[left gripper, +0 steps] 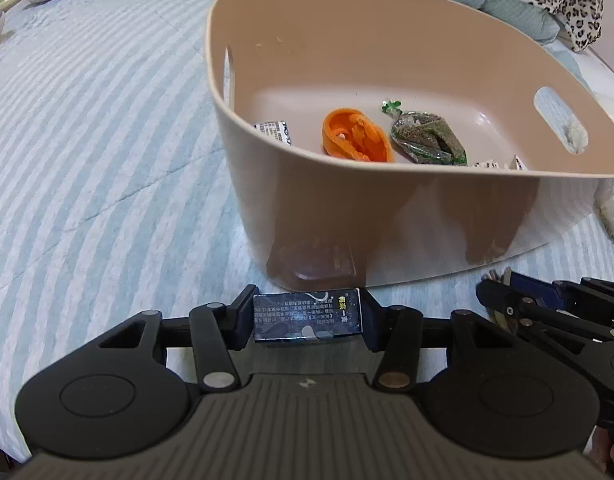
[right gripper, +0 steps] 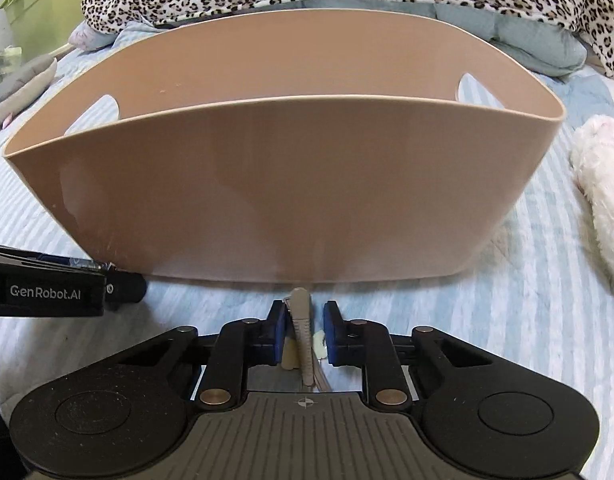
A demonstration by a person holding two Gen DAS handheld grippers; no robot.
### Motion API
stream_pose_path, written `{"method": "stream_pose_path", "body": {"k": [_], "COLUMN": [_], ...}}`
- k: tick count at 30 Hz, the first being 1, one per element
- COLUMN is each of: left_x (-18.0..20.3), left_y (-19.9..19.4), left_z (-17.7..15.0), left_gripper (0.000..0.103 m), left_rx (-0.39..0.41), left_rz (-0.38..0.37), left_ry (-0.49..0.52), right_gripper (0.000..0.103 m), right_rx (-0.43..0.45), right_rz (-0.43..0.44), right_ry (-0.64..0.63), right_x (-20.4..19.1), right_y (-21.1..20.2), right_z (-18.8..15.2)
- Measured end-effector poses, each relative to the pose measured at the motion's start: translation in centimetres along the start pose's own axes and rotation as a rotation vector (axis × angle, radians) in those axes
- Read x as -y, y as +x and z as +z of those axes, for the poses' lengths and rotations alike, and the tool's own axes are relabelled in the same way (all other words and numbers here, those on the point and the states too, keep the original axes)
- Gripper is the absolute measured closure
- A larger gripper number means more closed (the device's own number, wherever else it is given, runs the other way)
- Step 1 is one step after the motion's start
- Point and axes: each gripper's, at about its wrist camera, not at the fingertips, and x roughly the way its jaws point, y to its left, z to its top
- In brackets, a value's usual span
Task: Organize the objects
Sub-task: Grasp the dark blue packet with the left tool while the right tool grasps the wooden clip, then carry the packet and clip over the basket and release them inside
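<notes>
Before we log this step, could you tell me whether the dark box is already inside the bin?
No, the left gripper holds the dark box outside the bin.

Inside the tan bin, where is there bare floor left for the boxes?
Bare floor in the tan plastic bin: along its far wall, behind the orange folded item and green clear-wrapped packet. The near side, with white packets, is crowded.

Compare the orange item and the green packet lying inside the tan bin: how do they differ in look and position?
The orange item is a solid bright colour and looks looped or folded; the green packet is a clear wrapper showing dark green contents. The orange item lies nearer the bin's middle; the green packet lies to its right, its twisted end pointing toward the far wall. Both rest on the floor of the tan bin.
</notes>
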Motion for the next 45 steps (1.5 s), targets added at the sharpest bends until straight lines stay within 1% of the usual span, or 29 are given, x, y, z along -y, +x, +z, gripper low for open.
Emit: {"method": "stream_pose_path", "body": {"k": [1, 2, 4, 6, 10, 11, 14, 16, 20, 24, 27, 32, 34, 37, 39, 42, 45], "left_x": [-0.1, -0.1, -0.3, -0.4, -0.6, -0.6, -0.7, -0.8, -0.6, -0.3, 0.2, 1.3, 1.7, 2.5, 2.8, 2.9, 3.2], "left_y": [-0.2, -0.4, -0.9, -1.7, -3.5, -4.0, -5.8, -6.9, -9.1, -11.9, -13.3, -14.1, -13.9, -12.7, -11.7, -9.8, -7.9], "left_z": [-0.1, -0.1, -0.3, -0.5, -0.9, -0.9, -1.0, -0.9, -0.4, 0.0, 0.9, 3.0, 4.1, 5.8, 6.7, 8.1, 9.0], "left_gripper": [0.05, 0.05, 0.05, 0.05, 0.05, 0.05, 0.05, 0.05, 0.05, 0.05, 0.05, 0.05, 0.05, 0.05, 0.05, 0.05, 0.05], "left_rx": [0.004, 0.007, 0.015, 0.027, 0.053, 0.062, 0.104, 0.126, 0.183, 0.25, 0.288, 0.358, 0.376, 0.392, 0.388, 0.352, 0.315], "left_rz": [0.0, -0.001, -0.005, -0.007, -0.023, -0.032, -0.042, -0.058, -0.068, -0.064, -0.068, -0.044, -0.034, 0.005, 0.028, 0.036, 0.058], "left_ry": [-0.001, -0.002, -0.004, 0.001, 0.011, 0.008, 0.008, 0.001, 0.011, 0.035, 0.044, 0.072, 0.076, 0.088, 0.092, 0.074, 0.082], "right_gripper": [0.089, 0.093, 0.093, 0.093, 0.093, 0.093, 0.093, 0.093, 0.093, 0.093, 0.093, 0.093, 0.093, 0.093, 0.093, 0.093, 0.093], "right_rx": [-0.002, -0.005, -0.01, -0.005, 0.028, 0.043, 0.097, 0.139, 0.224, 0.295, 0.346, 0.395, 0.408, 0.416, 0.412, 0.401, 0.369], "right_rz": [0.001, 0.0, -0.008, 0.004, 0.024, 0.029, 0.046, 0.057, 0.066, 0.072, 0.064, 0.046, 0.04, 0.03, 0.021, 0.013, -0.014], "right_ry": [-0.002, -0.002, 0.016, 0.048, 0.054, 0.055, 0.058, 0.057, 0.07, 0.098, 0.103, 0.112, 0.116, 0.122, 0.124, 0.12, 0.11], "right_x": [-0.1, -0.2, -0.3, -0.2, 0.0, 0.3, -0.2, 0.3, 0.9, 1.9, 2.2, 2.7, 2.9, 3.0, 3.0, 3.1, 3.2], "right_y": [-0.2, -0.4, -0.8, -1.5, -3.7, -4.8, -6.8, -8.7, -11.4, -13.1, -14.3, -14.0, -13.6, -12.6, -11.5, -9.6, -7.4], "right_z": [0.1, 0.1, 0.4, 0.5, 0.2, -0.1, 0.5, 0.4, 1.5, 2.8, 3.6, 6.1, 7.0, 8.2, 8.9, 9.7, 10.0]}}
